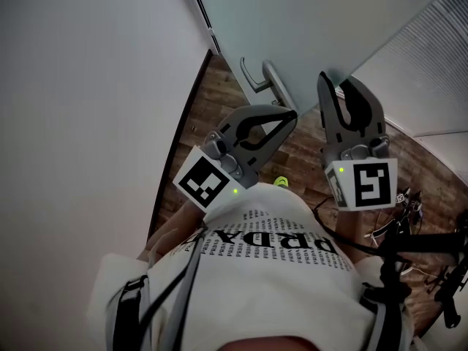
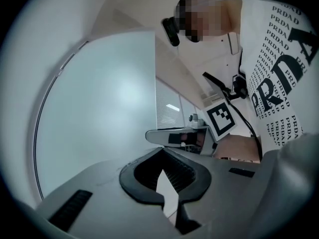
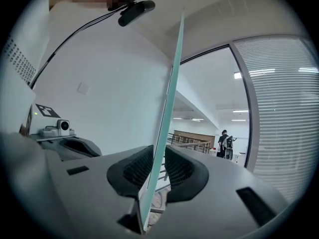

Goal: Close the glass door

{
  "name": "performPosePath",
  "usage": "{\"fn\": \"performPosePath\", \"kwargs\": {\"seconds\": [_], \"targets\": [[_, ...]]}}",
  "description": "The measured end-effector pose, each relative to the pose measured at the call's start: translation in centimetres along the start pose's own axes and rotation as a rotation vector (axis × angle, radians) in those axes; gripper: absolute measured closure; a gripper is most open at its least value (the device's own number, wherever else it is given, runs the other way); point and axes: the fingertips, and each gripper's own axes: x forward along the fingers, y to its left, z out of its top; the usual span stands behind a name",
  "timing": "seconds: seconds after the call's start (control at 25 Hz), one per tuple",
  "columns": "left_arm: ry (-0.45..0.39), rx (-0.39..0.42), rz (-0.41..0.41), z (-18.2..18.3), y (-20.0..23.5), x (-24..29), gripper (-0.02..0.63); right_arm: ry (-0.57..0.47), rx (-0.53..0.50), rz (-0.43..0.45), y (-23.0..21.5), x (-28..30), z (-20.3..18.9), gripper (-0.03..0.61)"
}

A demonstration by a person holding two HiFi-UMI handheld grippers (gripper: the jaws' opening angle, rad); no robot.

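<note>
Glass door (image 1: 329,20) far and centre, frosted, standing ajar from the white wall (image 1: 88,123) on the left over the wood floor (image 1: 219,101). Metal handle (image 1: 265,79) on the near face of the door.

Right gripper (image 1: 342,82) raised at the door's free edge. Right gripper view: pane (image 3: 169,108) runs edge-on straight between the two ribbed pads (image 3: 137,166), one pad against each face; clenched on the glass.

Left gripper (image 1: 291,115) just below the handle, contact not clear. Left gripper view: jaws pressed together at the tips (image 2: 162,151), nothing between them, door face (image 2: 99,108) filling the left.

Slatted blinds (image 3: 279,108) on the right, a person (image 3: 225,142) far off beyond the opening.
</note>
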Motion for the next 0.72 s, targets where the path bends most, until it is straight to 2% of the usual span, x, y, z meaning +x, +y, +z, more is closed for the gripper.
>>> {"fn": "performPosePath", "kwargs": {"seconds": [0.24, 0.48, 0.72], "targets": [[-0.002, -0.02, -0.011, -0.1, 0.3, 0.5, 0.615, 0.016, 0.005, -0.011, -0.7, -0.3, 0.0, 0.517], [-0.006, 0.014, -0.01, -0.1, 0.1, 0.4, 0.615, 0.002, -0.012, 0.024, 0.5, -0.2, 0.3, 0.517], [-0.038, 0.017, 0.046, 0.2, 0.6, -0.7, 0.615, -0.024, -0.012, 0.09, 3.2, 0.3, 1.1, 0.517]]}}
